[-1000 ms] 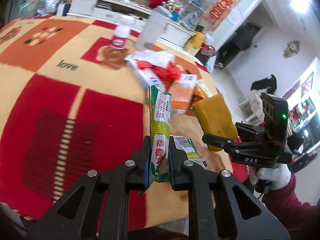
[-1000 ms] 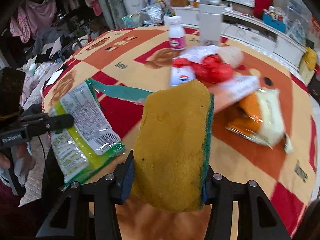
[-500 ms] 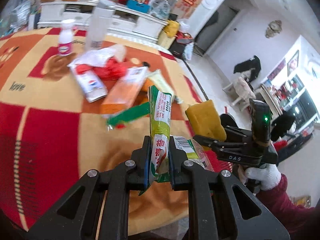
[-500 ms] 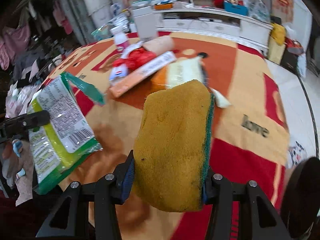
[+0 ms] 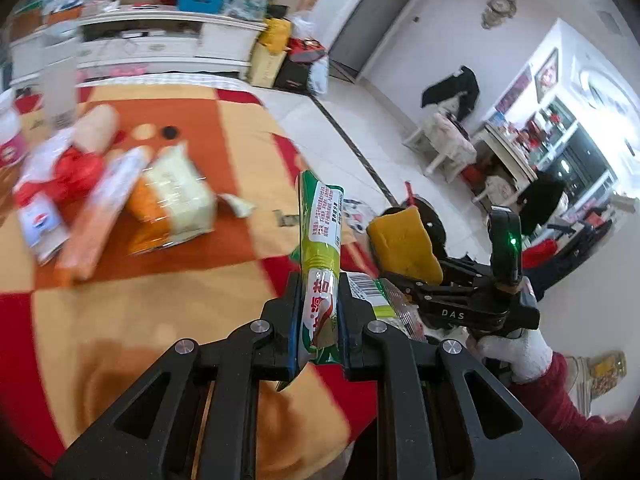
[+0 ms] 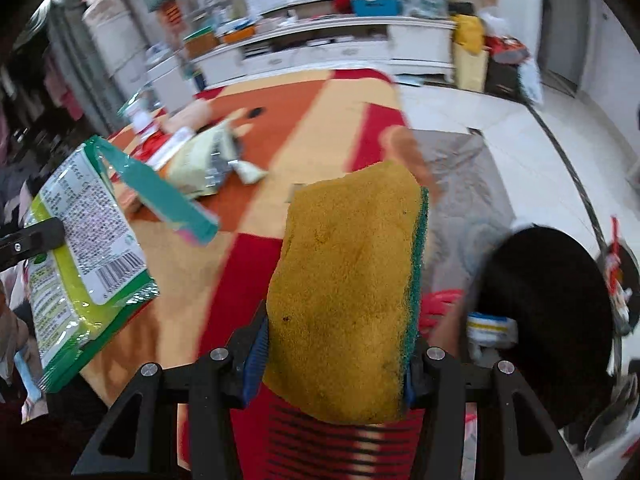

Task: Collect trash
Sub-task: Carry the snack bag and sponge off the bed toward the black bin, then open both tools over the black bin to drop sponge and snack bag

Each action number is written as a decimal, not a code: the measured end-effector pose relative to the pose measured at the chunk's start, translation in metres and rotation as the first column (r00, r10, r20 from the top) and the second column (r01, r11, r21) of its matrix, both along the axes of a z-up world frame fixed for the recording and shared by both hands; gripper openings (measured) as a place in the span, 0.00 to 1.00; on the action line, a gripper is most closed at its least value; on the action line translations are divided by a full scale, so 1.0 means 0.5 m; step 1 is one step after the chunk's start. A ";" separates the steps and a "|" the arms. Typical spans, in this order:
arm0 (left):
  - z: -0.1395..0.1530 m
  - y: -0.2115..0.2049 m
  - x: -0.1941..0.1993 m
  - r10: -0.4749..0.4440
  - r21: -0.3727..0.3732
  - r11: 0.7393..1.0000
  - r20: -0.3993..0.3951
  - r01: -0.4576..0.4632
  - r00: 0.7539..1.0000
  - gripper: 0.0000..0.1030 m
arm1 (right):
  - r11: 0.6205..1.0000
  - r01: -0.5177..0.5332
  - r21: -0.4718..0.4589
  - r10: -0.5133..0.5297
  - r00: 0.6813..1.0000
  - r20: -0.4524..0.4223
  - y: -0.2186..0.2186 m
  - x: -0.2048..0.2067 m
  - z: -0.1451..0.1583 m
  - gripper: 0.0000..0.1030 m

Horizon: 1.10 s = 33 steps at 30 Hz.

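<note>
Already both are loaded: the left hand-held gripper [image 5: 319, 300] pinches a green snack wrapper [image 5: 320, 240] upright, and the right hand-held gripper [image 6: 336, 360] clamps a yellow sponge [image 6: 344, 292], both held past the table [image 5: 120, 312] edge. Several wrappers [image 5: 172, 200] are left near the table's middle. A black bin [image 6: 548, 312], likely the drop point, sits just right over open floor [image 5: 360, 120].

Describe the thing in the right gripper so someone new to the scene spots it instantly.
Start at the red-and-orange checked tablecloth; at its near edge the right gripper is shut on a sponge. It is a thick mustard-yellow block with a thin green scrubbing layer on one side, matte and soft, unlike the glossy printed green packet beside it.
</note>
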<state>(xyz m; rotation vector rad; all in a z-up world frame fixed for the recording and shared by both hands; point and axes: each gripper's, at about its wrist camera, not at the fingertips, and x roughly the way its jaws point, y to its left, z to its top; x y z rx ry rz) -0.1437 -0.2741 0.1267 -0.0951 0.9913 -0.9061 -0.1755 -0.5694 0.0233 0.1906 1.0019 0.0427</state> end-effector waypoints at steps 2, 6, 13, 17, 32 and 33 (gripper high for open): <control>-0.001 -0.044 -0.001 -0.027 -0.002 1.000 0.005 0.027 1.000 0.13 | 0.999 0.047 0.001 -0.047 0.999 -0.003 -0.043 -0.015 -0.003 0.49; -0.004 -0.135 -0.001 -0.069 0.003 0.998 0.020 0.069 0.997 0.13 | 0.991 0.135 -0.013 -0.136 0.991 -0.011 -0.124 -0.052 -0.010 0.49; -0.014 -0.295 -0.001 -0.127 0.002 0.992 0.048 0.127 0.991 0.13 | 0.963 0.267 -0.023 -0.268 0.962 -0.047 -0.254 -0.107 -0.036 0.49; -0.034 -0.381 -0.001 -0.142 0.025 0.990 0.087 0.140 0.986 0.13 | 0.942 0.334 0.005 -0.333 0.941 -0.064 -0.303 -0.121 -0.061 0.53; -0.107 -0.435 0.018 -0.148 0.034 0.988 0.004 0.148 0.989 0.45 | 0.897 0.430 0.106 -0.425 0.903 -0.065 -0.331 -0.152 -0.085 0.79; -0.110 -0.438 0.017 -0.156 0.029 0.987 -0.003 0.156 0.988 0.45 | 0.896 0.432 0.107 -0.427 0.902 -0.064 -0.331 -0.151 -0.086 0.79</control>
